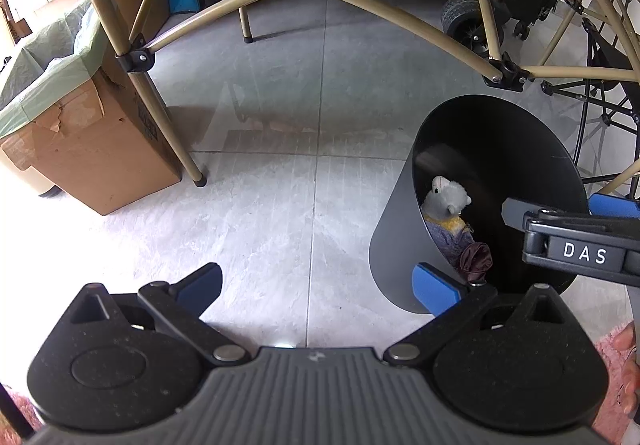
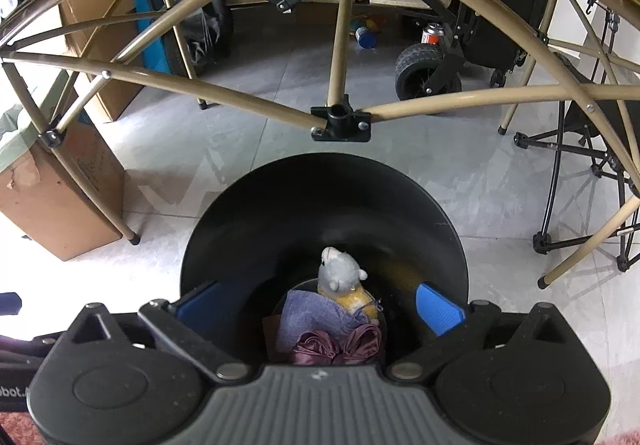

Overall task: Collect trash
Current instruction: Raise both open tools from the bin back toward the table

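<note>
A black round bin (image 1: 400,229) stands on the tiled floor; it also shows in the right wrist view (image 2: 324,181). Inside lie a grey plush toy (image 2: 340,273) with a yellow body, a purple cloth (image 2: 316,315) and a maroon crumpled piece (image 2: 336,345). The toy also shows in the left wrist view (image 1: 446,199). My right gripper (image 2: 320,309) is open and empty, right above the bin's mouth; it enters the left wrist view (image 1: 576,241) from the right. My left gripper (image 1: 318,285) is open and empty over the floor, left of the bin.
A cardboard box (image 1: 92,149) lined with a green bag stands at the left. Tan folding-table legs (image 1: 168,113) and cross bars (image 2: 340,121) stand behind the bin. A black folding frame (image 2: 576,181) and a wheeled cart (image 2: 424,69) are at the right. Cans (image 2: 366,37) lie at the back.
</note>
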Demonstrator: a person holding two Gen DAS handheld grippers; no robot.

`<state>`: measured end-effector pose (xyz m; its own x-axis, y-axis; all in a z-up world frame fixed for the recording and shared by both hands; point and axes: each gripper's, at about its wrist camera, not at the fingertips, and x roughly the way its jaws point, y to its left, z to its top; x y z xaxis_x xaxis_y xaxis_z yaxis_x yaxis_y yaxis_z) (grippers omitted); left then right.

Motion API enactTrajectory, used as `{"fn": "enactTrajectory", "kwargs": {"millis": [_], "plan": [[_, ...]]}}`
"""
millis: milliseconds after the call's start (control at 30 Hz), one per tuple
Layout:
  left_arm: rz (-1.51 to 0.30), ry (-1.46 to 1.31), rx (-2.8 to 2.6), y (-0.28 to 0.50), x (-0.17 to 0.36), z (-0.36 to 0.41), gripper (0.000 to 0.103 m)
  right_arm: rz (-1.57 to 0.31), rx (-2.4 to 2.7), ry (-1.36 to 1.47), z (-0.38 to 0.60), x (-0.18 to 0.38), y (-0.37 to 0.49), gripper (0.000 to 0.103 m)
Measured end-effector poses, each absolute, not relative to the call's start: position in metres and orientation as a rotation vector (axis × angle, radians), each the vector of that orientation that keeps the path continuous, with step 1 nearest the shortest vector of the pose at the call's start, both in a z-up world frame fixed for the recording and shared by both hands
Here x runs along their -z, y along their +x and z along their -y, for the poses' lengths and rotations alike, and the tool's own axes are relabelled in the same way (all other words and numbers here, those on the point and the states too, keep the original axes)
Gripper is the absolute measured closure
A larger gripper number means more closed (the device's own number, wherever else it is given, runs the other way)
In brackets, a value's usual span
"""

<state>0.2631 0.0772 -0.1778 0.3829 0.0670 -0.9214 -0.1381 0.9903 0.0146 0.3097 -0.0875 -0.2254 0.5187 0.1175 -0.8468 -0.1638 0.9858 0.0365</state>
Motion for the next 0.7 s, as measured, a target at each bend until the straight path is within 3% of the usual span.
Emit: {"fn": "enactTrajectory", "kwargs": {"millis": [700], "plan": [[-1.1,-0.057,-0.153,0.256,0.164,-0.075,0.0,-0.964,-0.154,-0.028,0.096,0.213,0.304,0.0]]}}
